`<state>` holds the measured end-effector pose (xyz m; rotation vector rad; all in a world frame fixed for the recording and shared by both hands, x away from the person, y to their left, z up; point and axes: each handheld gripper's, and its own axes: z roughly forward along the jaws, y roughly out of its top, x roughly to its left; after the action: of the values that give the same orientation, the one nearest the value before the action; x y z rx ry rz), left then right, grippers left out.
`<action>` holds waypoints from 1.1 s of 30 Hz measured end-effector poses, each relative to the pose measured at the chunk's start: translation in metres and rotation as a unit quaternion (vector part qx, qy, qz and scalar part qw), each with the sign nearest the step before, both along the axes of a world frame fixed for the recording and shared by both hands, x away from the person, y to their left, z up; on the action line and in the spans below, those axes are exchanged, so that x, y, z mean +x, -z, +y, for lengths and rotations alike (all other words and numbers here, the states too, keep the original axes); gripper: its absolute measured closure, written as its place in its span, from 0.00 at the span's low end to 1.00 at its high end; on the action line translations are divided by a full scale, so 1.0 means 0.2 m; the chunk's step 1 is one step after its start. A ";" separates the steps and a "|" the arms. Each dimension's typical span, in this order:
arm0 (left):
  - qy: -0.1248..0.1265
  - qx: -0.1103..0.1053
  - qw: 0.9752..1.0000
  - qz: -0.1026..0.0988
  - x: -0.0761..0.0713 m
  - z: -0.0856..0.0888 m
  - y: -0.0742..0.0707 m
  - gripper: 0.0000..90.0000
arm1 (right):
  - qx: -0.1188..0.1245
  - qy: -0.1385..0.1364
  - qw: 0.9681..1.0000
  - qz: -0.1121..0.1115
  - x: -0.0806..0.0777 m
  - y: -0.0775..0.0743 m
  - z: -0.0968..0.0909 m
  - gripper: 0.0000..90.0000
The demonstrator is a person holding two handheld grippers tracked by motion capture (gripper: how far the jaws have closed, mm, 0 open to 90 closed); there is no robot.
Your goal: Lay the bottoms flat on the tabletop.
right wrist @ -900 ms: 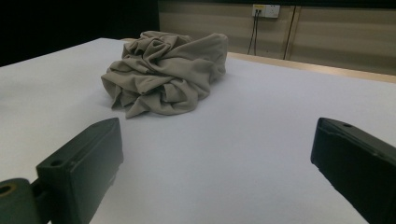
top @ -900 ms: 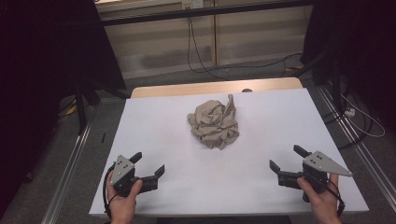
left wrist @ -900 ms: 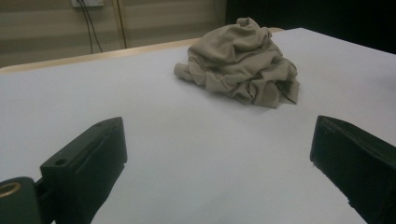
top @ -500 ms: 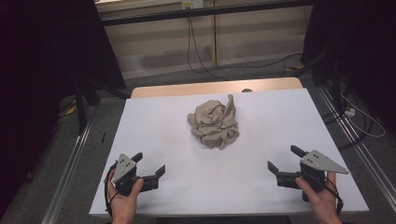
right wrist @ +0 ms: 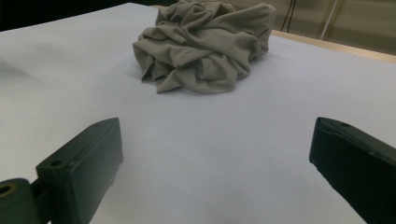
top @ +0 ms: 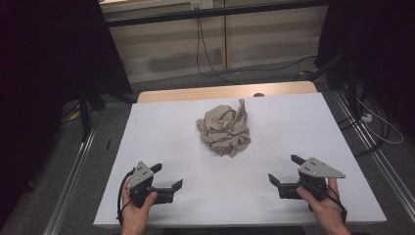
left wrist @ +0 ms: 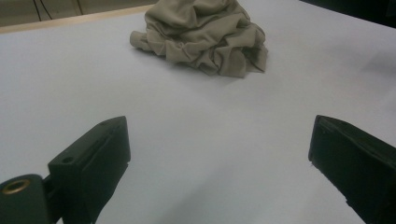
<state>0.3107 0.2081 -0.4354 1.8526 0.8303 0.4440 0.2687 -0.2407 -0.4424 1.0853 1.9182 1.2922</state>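
A crumpled beige cloth (top: 226,129) lies bunched in a heap near the middle of the white table (top: 293,122), a little toward the far side. My left gripper (top: 167,176) rests low over the front left of the table, open, with nothing between its jaws. My right gripper (top: 283,169) is at the front right, also open and empty. Both point inward toward the cloth, well short of it. The cloth (left wrist: 205,35) appears ahead in the left gripper view, and the cloth (right wrist: 205,44) likewise in the right gripper view.
A strip of bare wood (top: 215,93) runs along the table's far edge. Metal rails (top: 73,166) flank the table on both sides. Cables (top: 210,54) trail over the floor behind it.
The right gripper has shifted slightly leftward toward the table's middle. The left gripper and the cloth have stayed put.
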 end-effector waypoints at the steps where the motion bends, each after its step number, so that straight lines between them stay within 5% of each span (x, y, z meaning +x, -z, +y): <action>1: 0.003 0.000 1.000 0.000 0.01 0.00 0.00 0.06 | -0.002 -0.003 1.000 0.001 0.01 0.00 0.01 0.03; 9: 0.022 -0.004 1.000 0.007 0.08 -0.05 -0.04 0.07 | 0.017 -0.016 1.000 0.000 0.07 -0.03 0.09 0.03; 10: 0.023 -0.004 1.000 0.007 0.09 -0.06 -0.05 0.07 | 0.023 -0.016 0.999 0.024 0.11 -0.05 0.11 0.07; 14: 0.031 0.024 0.999 -0.013 0.13 -0.10 -0.06 0.07 | 0.023 -0.013 0.999 0.030 0.17 -0.07 0.13 0.06; 18: 0.030 0.017 0.999 0.018 0.20 -0.16 -0.06 0.07 | 0.021 -0.009 0.999 0.028 0.26 -0.08 0.14 0.07; 21: 0.025 0.017 1.000 -0.001 0.25 -0.20 -0.06 0.14 | 0.015 -0.005 0.999 0.029 0.33 -0.10 0.16 0.08; 23: 0.025 0.005 1.000 0.011 0.31 -0.22 -0.07 0.13 | 0.020 -0.003 0.999 0.033 0.37 -0.11 0.17 0.08; 26: 0.026 0.006 0.999 0.035 0.39 -0.26 -0.09 0.12 | -0.004 0.017 0.999 0.037 0.44 -0.11 0.20 0.10; 28: 0.027 -0.002 0.998 0.054 0.45 -0.28 -0.10 0.17 | -0.012 0.004 0.999 0.051 0.51 -0.11 0.21 0.15; 33: 0.017 0.008 0.999 0.048 0.54 -0.33 -0.11 0.18 | -0.013 -0.004 0.998 0.053 0.59 -0.13 0.24 0.14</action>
<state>0.4190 0.1422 -0.4136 1.9111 0.8611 0.3441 0.3870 -0.1924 -0.4164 1.1544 2.0142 1.2322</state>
